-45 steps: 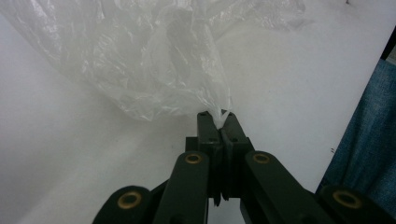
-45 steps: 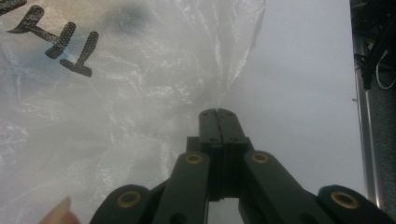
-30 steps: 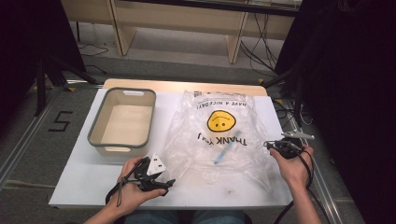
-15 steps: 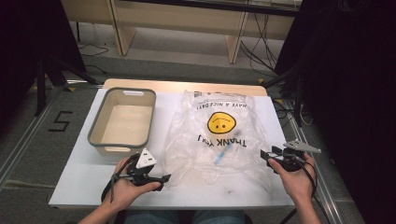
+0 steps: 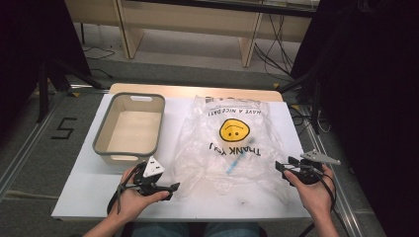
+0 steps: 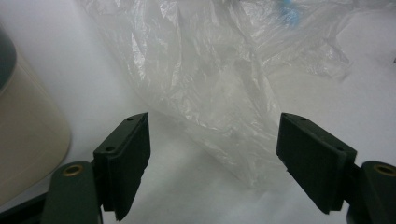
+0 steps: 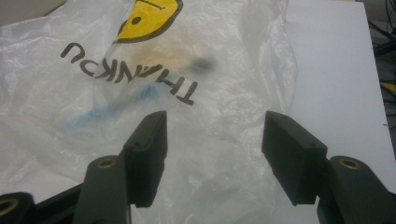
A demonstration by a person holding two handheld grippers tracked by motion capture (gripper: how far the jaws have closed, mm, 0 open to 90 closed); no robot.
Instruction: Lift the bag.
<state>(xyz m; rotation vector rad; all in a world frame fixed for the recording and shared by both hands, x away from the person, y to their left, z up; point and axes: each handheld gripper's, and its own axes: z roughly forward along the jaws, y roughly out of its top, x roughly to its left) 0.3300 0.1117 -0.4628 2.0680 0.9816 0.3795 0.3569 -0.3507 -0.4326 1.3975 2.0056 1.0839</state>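
A clear plastic bag [image 5: 232, 143] printed with a yellow smiley face and "THANK YOU" lies crumpled flat on the white table [image 5: 89, 192]. Something slim and blue [image 5: 236, 159] shows blurred through the film [image 7: 100, 112]. My left gripper [image 5: 172, 187] rests at the bag's near left corner, open, with the bag's edge [image 6: 219, 93] just ahead of its jaws. My right gripper [image 5: 282, 170] sits at the bag's near right edge. Its jaws have just been opening and now stand wide, with bag film [image 7: 210, 130] behind the gap and neither pad pressing on it.
A grey-rimmed beige basin [image 5: 101, 133] stands with nothing in it at the table's left, close to my left gripper, its wall [image 6: 28, 126] showing beside the left jaw. Bare table runs along the near edge and to the right of the bag [image 7: 336, 70].
The right hand has slid a little toward the table's near edge and its jaws stand wider apart. The left hand has hardly moved.
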